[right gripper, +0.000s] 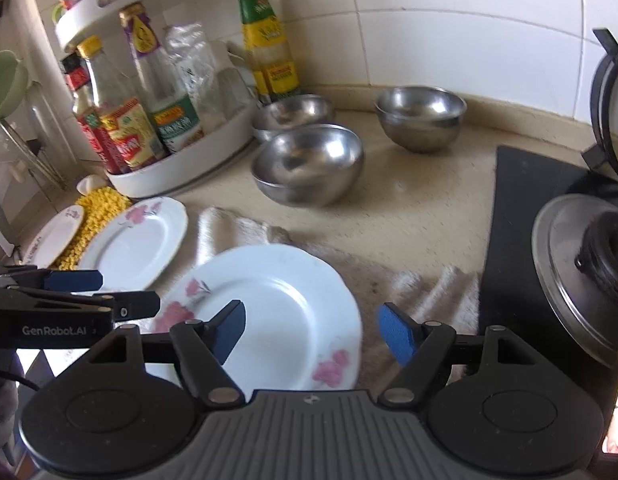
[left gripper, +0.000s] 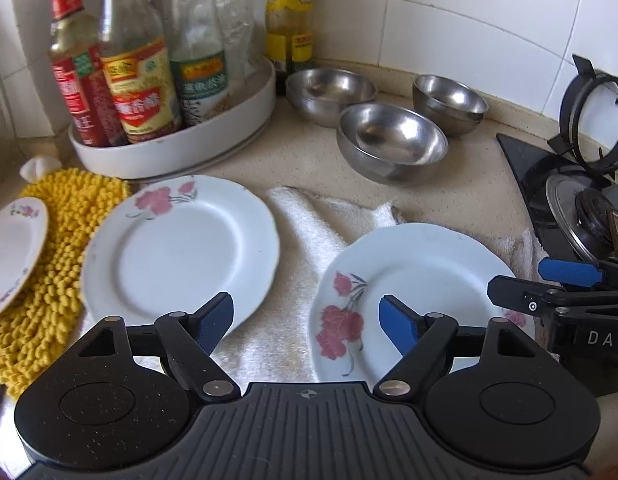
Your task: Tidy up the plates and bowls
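1. Right plate [right gripper: 269,312]: lies flat on the white towel [left gripper: 309,232], below and ahead of the right gripper [right gripper: 311,330]. The plate's near edge sits under that gripper's left finger; nothing is gripped.
2. Left plate [left gripper: 181,248]: rests partly on the towel and partly on the yellow mat [left gripper: 57,248], just ahead of the left gripper [left gripper: 307,324].
3. Left gripper: jaws stand wide and empty, over the gap between the two plates.
4. Right gripper: jaws stand wide and empty.
5. Small plate [left gripper: 11,248]: lies on the yellow mat, far left.
6. Three steel bowls [left gripper: 391,140]: stand on the counter behind the plates, beside the bottle tray [left gripper: 169,152].
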`<state>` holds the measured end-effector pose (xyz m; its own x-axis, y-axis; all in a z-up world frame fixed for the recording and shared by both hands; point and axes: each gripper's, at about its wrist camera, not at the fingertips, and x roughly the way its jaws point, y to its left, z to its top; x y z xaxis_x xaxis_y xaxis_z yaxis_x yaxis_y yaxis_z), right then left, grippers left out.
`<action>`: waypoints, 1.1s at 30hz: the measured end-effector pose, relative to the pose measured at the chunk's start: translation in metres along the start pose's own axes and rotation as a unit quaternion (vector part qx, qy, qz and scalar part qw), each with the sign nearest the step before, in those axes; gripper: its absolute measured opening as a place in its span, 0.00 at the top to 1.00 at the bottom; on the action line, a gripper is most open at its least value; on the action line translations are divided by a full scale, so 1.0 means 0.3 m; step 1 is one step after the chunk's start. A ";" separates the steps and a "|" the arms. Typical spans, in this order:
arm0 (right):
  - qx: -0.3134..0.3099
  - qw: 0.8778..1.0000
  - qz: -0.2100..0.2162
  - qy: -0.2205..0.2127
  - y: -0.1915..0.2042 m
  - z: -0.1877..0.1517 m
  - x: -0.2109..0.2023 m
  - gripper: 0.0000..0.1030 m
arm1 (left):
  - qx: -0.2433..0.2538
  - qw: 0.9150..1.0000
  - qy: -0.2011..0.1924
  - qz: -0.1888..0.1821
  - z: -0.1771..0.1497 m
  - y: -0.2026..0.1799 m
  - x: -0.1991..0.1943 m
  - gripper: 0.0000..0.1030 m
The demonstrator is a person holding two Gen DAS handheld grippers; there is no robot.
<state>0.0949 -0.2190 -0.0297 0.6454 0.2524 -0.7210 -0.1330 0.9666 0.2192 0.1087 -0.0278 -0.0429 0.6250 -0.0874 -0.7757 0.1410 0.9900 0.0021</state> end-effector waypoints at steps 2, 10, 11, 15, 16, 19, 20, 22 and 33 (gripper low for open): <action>0.000 1.000 -0.001 0.001 0.026 0.006 0.002 0.13 | -0.007 1.000 -0.002 0.001 -0.006 0.029 -0.012 0.14; 0.001 1.000 -0.019 0.002 0.188 0.009 0.016 0.13 | -0.009 1.000 -0.005 -0.017 0.000 0.180 -0.034 0.14; 0.002 1.000 -0.019 0.002 0.208 0.012 0.019 0.13 | -0.006 1.000 -0.005 -0.018 0.004 0.202 -0.035 0.14; -0.002 1.000 -0.022 -0.006 0.302 0.028 0.034 0.13 | 0.000 1.000 -0.010 -0.017 0.014 0.288 -0.046 0.13; -0.004 1.000 -0.022 -0.008 0.324 0.034 0.039 0.12 | -0.001 1.000 -0.013 -0.015 0.016 0.309 -0.050 0.13; -0.016 1.000 -0.022 -0.011 0.388 0.049 0.057 0.12 | -0.005 1.000 -0.022 -0.013 0.015 0.375 -0.067 0.12; -0.020 1.000 -0.021 -0.011 0.408 0.056 0.067 0.12 | -0.008 1.000 -0.024 -0.010 0.012 0.396 -0.070 0.10; -0.024 0.999 -0.020 -0.008 0.440 0.065 0.087 0.12 | -0.015 1.000 -0.022 -0.006 0.006 0.437 -0.072 0.10; -0.051 0.998 -0.013 0.016 0.528 0.092 0.162 0.12 | -0.031 1.000 0.004 0.002 -0.018 0.516 -0.037 0.10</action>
<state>0.1260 -0.0548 -0.0117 0.6250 0.2278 -0.7466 -0.1944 0.9718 0.1338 0.1194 0.1269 -0.0375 0.6189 -0.0837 -0.7810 0.0910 0.9953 -0.0346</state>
